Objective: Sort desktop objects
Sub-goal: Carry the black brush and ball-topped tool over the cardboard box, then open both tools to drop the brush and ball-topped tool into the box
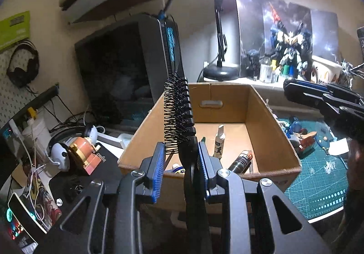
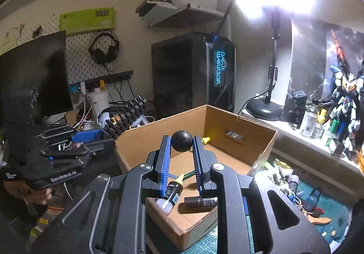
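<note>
Left gripper (image 1: 182, 158) clamped on black hairbrush (image 1: 179, 115) by handle; bristled head stands upright above fingertips, bristles toward left finger (image 1: 157, 172). Open cardboard box (image 1: 261, 117) just beyond fingers. Inside box: white bottle (image 1: 219, 140) past right finger (image 1: 204, 169), dark cylinder (image 1: 241, 160) right of it. Right gripper (image 1: 293, 92) far right, above box rim.

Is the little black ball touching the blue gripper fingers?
Touching. The right wrist view shows the small black ball pinched between the right gripper's ribbed blue fingers.
</note>
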Demonstrator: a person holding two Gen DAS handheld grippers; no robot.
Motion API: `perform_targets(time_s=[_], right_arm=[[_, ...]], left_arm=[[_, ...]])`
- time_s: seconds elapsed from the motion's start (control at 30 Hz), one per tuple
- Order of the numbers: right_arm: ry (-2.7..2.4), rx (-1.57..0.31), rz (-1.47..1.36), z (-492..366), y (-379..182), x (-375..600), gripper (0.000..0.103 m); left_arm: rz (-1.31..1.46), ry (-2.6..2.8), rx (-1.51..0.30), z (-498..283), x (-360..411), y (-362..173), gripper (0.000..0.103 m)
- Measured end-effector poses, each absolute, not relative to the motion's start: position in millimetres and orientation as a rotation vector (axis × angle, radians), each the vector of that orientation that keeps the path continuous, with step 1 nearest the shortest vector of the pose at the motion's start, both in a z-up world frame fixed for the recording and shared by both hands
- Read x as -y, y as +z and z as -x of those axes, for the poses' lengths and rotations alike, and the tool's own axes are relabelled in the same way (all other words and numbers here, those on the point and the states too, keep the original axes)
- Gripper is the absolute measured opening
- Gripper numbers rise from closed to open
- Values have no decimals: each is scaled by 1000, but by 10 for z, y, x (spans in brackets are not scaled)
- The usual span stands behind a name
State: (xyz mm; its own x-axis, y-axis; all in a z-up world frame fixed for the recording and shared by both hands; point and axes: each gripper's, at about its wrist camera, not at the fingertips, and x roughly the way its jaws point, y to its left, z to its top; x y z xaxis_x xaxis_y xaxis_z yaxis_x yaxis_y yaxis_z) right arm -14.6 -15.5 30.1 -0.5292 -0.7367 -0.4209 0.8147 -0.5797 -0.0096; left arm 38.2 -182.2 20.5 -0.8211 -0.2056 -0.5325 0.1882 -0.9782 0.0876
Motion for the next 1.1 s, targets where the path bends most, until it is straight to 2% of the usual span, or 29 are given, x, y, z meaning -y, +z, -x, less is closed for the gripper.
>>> perform_targets(time_s=[0.3,0.7,1.1], right_arm=[[-2152,-332,-691,865,186,500,18],[-2054,-401,-1041,1747,-245,868,18],[-2004,-453,-1150,1921,-615,976,18]], left_arm=[[-1101,-2755,78,369,1960,192,28],[-1529,-2554,79,1255,2113,-303,28],[-1604,-2507,100,1401,2055,-497,28]])
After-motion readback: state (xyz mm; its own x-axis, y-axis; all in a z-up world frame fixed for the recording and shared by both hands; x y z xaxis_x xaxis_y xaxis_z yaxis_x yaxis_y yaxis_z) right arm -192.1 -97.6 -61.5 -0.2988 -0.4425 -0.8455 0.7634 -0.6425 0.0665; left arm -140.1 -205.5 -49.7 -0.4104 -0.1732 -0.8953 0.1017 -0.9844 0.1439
